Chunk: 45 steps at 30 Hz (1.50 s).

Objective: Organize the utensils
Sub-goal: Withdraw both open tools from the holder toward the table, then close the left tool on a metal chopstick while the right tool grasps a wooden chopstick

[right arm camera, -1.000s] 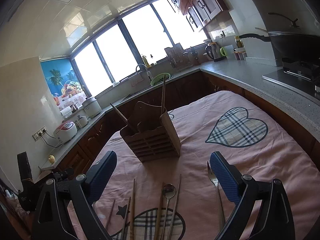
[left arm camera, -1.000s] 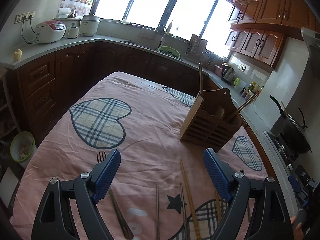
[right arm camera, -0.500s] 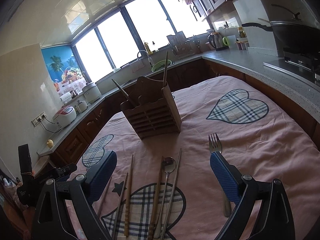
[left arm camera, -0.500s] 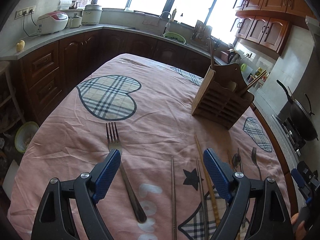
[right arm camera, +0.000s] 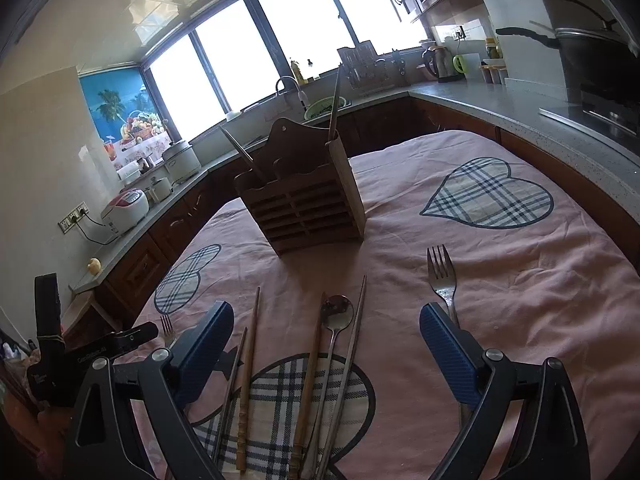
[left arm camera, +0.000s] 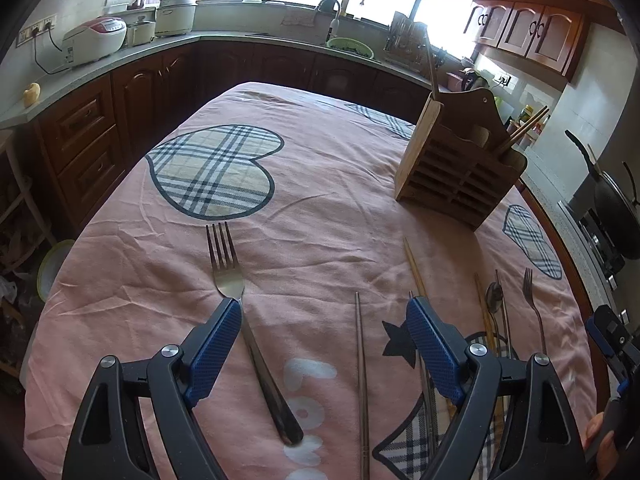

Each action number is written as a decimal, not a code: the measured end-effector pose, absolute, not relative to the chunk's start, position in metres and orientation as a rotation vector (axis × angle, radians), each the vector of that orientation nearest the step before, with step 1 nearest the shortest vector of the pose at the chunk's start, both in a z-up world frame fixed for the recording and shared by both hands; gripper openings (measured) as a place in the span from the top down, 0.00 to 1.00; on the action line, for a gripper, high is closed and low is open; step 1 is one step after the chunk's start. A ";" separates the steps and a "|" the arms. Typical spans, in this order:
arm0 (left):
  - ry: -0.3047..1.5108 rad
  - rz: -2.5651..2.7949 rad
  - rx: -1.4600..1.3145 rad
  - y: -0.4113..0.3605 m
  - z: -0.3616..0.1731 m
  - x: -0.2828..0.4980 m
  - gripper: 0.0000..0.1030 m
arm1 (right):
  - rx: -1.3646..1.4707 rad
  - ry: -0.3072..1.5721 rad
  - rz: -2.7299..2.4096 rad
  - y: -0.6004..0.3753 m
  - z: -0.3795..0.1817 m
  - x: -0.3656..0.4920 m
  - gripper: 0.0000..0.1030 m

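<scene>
A wooden utensil holder (left arm camera: 456, 168) (right arm camera: 304, 204) stands on the pink tablecloth with chopsticks sticking out of it. My left gripper (left arm camera: 324, 316) hangs open above the cloth; a dark-handled fork (left arm camera: 240, 312) lies just inside its left finger and a metal chopstick (left arm camera: 361, 368) between the fingers. My right gripper (right arm camera: 326, 332) is open over a spoon (right arm camera: 334, 332) and several wooden and metal chopsticks (right arm camera: 248, 364). A second fork (right arm camera: 442, 280) lies by its right finger. Neither gripper holds anything.
The table (left arm camera: 320, 184) carries a pink cloth with plaid hearts. Dark cabinets and a grey counter (left arm camera: 100, 68) ring it, with rice cookers, a sink and a kettle. A wok (left arm camera: 612, 208) sits on the stove at the right. A green bowl (left arm camera: 52, 264) is on the floor at left.
Both grippers have sunk and tilted downward toward the cloth, so the forks, spoon and chopsticks now show in full between and beside the fingers. The jaws stay equally wide.
</scene>
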<state>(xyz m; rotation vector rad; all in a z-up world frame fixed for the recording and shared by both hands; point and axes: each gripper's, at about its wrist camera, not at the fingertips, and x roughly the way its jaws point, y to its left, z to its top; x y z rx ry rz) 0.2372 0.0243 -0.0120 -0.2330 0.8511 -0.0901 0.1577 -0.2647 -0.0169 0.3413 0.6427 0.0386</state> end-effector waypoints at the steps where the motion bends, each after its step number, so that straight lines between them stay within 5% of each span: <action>1: 0.856 -0.091 -0.229 0.022 -0.012 0.238 0.18 | 0.339 0.647 0.041 -0.264 -0.018 0.159 0.08; 5: 0.878 -0.096 -0.204 0.017 -0.016 0.243 0.18 | 0.327 0.662 0.050 -0.259 -0.020 0.165 0.09; 15: 0.942 -0.110 -0.158 0.006 -0.029 0.257 0.19 | 0.305 0.776 0.102 -0.244 -0.041 0.198 0.54; 24: 1.002 -0.127 -0.120 -0.004 -0.042 0.272 0.21 | 0.266 0.876 0.174 -0.224 -0.061 0.233 0.73; 38: 1.061 -0.160 -0.063 -0.020 -0.065 0.293 0.33 | 0.234 0.976 0.161 -0.222 -0.091 0.275 0.74; 45: 1.061 -0.158 -0.007 -0.026 -0.066 0.301 0.49 | 0.186 1.009 0.174 -0.216 -0.093 0.285 0.77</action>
